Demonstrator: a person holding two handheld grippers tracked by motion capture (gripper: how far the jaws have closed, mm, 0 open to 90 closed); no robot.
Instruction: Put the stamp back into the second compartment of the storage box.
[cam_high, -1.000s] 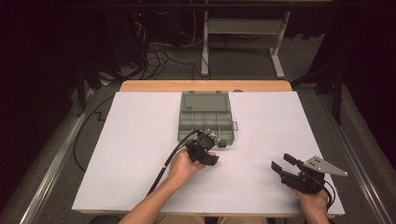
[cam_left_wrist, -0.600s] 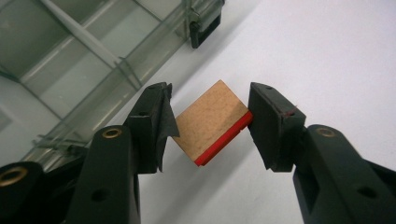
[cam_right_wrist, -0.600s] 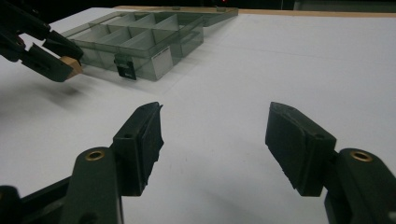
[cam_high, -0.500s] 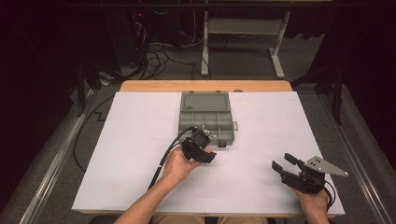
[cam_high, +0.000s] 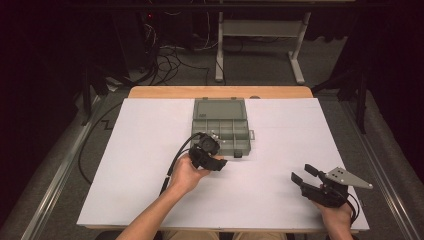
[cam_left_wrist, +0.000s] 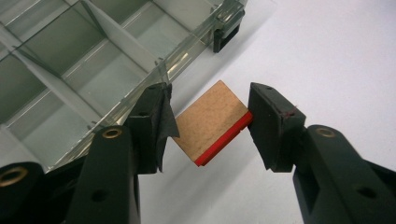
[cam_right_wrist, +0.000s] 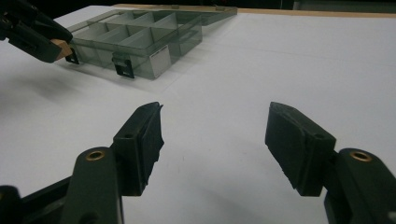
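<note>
Left gripper (cam_left_wrist: 210, 128) clamping wooden block (cam_left_wrist: 211, 122) beside open organizer box (cam_left_wrist: 93, 70); pickup done, placing outstanding. Right gripper (cam_right_wrist: 212, 140) idling wide, empty.

Setting: a lab or recording bench, not a home. A wooden table (cam_high: 220, 92) is covered by a plain white sheet (cam_high: 150, 150) that serves as an uncluttered work surface. Surroundings are dark, with grey carpeted floor (cam_high: 65, 200). Loose black cables (cam_high: 167, 62) lie tangled on the floor behind the table. A white metal-framed stand (cam_high: 257, 35) stands further back. Metal rails (cam_high: 47, 192) run along both sides of the table, like a rig frame.
</note>
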